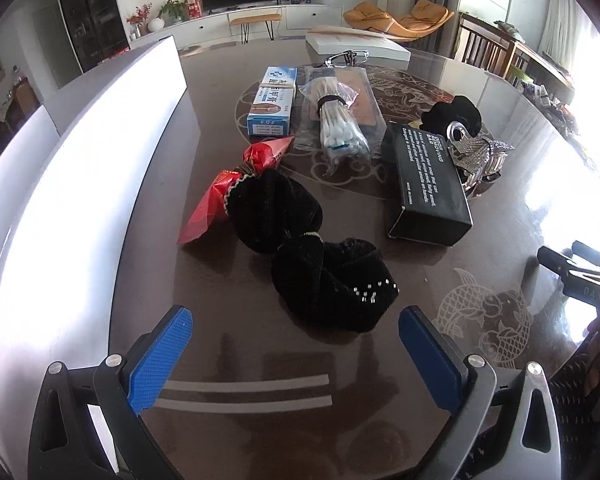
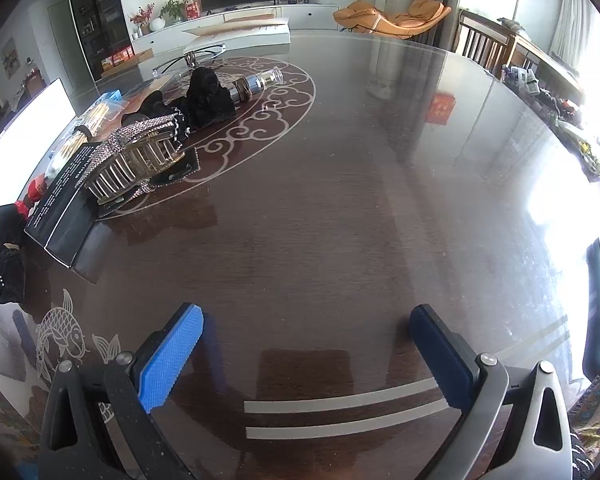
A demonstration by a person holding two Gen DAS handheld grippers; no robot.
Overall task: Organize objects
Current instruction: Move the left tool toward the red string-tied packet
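Observation:
My left gripper (image 1: 296, 332) is open and empty just above the table, right in front of a black velvet scrunchie with studs (image 1: 332, 284). Behind it lie a second black scrunchie (image 1: 274, 210) on a red foil packet (image 1: 220, 196), a blue and white box (image 1: 274, 100), a bag of cotton swabs (image 1: 338, 120), a black box (image 1: 428, 184) and a rhinestone hair claw (image 1: 480, 156). My right gripper (image 2: 306, 338) is open and empty over bare table. The hair claw (image 2: 136, 160), the black box (image 2: 66, 208) and a glass bottle (image 2: 260, 80) lie to its far left.
A large white box (image 1: 80, 184) stands along the table's left side. A flat white box (image 1: 356, 44) and a metal clip (image 1: 346, 57) lie at the far edge. The brown table (image 2: 360, 200) has inlaid patterns. The other gripper shows in the left wrist view (image 1: 580, 280).

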